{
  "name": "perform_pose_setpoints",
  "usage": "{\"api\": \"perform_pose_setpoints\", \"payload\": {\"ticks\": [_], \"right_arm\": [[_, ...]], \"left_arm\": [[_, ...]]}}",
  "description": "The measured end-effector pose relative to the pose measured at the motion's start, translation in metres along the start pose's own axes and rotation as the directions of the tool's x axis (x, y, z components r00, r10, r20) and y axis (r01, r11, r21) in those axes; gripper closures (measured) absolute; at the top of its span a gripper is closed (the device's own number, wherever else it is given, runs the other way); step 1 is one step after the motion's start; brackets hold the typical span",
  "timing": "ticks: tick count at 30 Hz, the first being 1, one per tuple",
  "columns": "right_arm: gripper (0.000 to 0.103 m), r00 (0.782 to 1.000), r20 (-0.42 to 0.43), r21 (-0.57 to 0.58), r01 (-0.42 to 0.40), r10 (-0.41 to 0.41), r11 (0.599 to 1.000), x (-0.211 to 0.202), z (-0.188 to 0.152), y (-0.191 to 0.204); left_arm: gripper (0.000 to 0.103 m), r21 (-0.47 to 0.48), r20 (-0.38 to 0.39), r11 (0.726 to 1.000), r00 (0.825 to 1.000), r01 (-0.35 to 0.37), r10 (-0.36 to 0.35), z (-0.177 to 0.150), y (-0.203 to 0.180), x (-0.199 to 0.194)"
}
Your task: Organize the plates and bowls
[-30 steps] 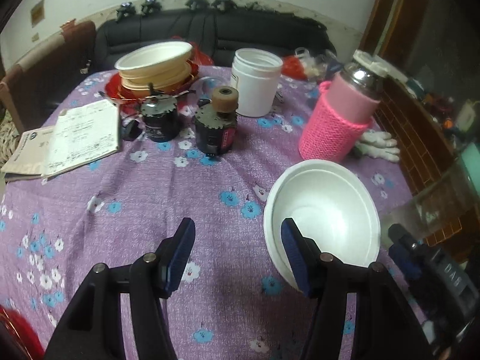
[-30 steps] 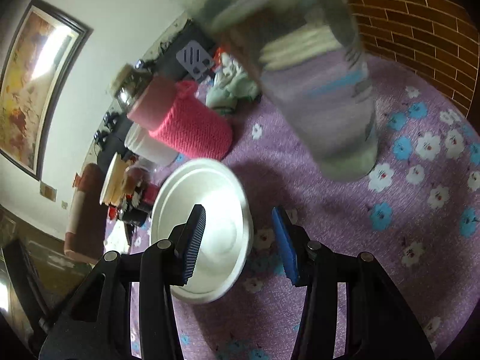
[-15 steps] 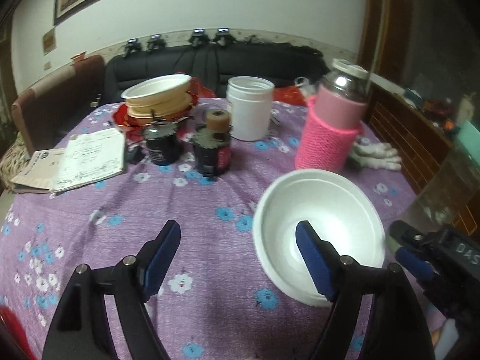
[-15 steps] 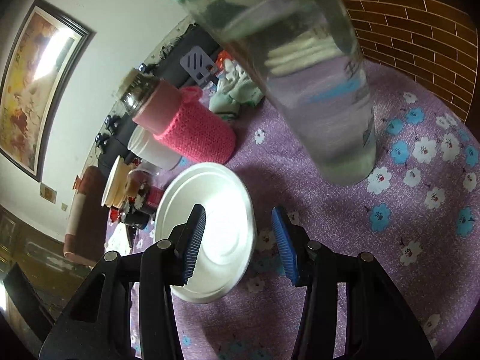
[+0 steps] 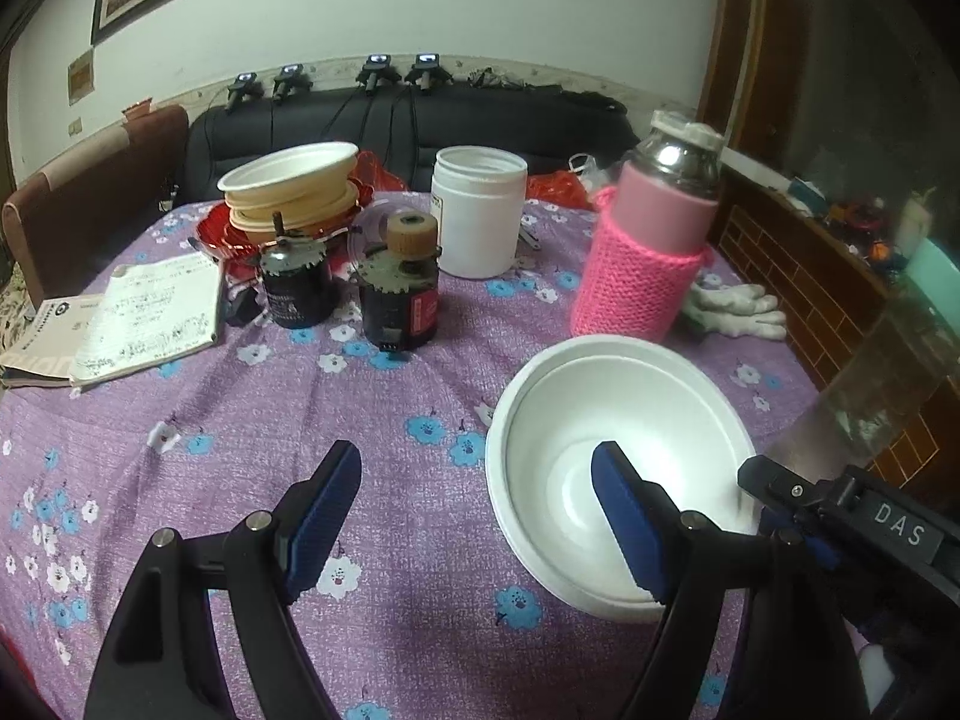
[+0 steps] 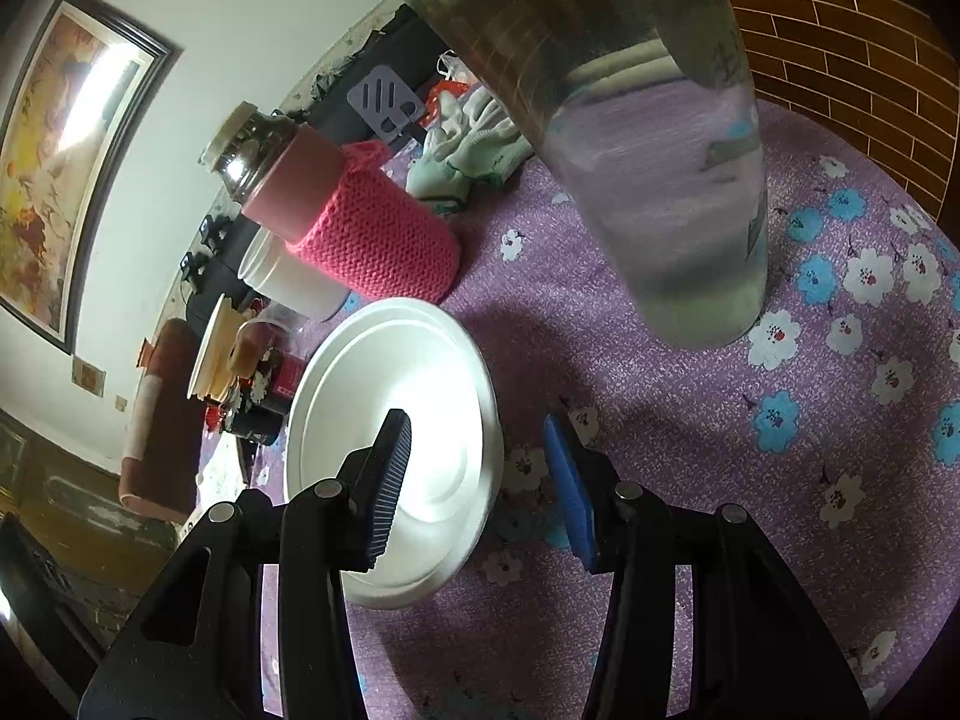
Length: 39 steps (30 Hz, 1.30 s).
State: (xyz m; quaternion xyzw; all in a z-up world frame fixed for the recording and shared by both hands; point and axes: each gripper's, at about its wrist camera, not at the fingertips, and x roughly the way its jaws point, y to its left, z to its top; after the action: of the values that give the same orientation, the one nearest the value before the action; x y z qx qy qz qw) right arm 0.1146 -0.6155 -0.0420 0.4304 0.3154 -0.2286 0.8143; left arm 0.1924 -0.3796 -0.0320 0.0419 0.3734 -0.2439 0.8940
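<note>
A white foam bowl (image 5: 624,450) sits upright on the purple flowered tablecloth (image 5: 240,420), near the front right; it also shows in the right wrist view (image 6: 414,396). My left gripper (image 5: 480,516) is open, its right finger over the bowl's inside and its left finger over the cloth. My right gripper (image 6: 480,468) is open with the bowl's right rim between its fingers; it shows at the bowl's right in the left wrist view (image 5: 840,516). A stack of cream bowls and plates (image 5: 294,192) stands at the far left on a red plate.
A flask in a pink knitted sleeve (image 5: 648,240), a white tub (image 5: 477,219) and two dark motor-like cylinders (image 5: 399,294) stand behind the bowl. A clear water bottle (image 6: 660,138) stands close on the right. Papers (image 5: 138,318) lie left; white gloves (image 5: 738,312) right.
My left gripper has opened wider and tilted up, so more of the room shows. My right gripper has moved closer to the bowl's rim and the bottle.
</note>
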Motion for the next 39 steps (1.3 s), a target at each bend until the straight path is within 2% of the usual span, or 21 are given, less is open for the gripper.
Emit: {"api": "perform_pose_setpoints", "payload": {"ticks": [8, 39], "right_arm": [[0.057, 1.000, -0.015, 0.007, -0.004, 0.004, 1.000, 0.003, -0.001, 0.000], [0.057, 0.998, -0.058, 0.021, -0.017, 0.019, 1.000, 0.016, -0.003, -0.001]], "left_arm": [[0.023, -0.005, -0.042, 1.000, 0.999, -0.007, 0.007, -0.004, 0.004, 0.013], [0.024, -0.032, -0.108, 0.999, 0.994, -0.021, 0.018, -0.009, 0.017, 0.034]]}}
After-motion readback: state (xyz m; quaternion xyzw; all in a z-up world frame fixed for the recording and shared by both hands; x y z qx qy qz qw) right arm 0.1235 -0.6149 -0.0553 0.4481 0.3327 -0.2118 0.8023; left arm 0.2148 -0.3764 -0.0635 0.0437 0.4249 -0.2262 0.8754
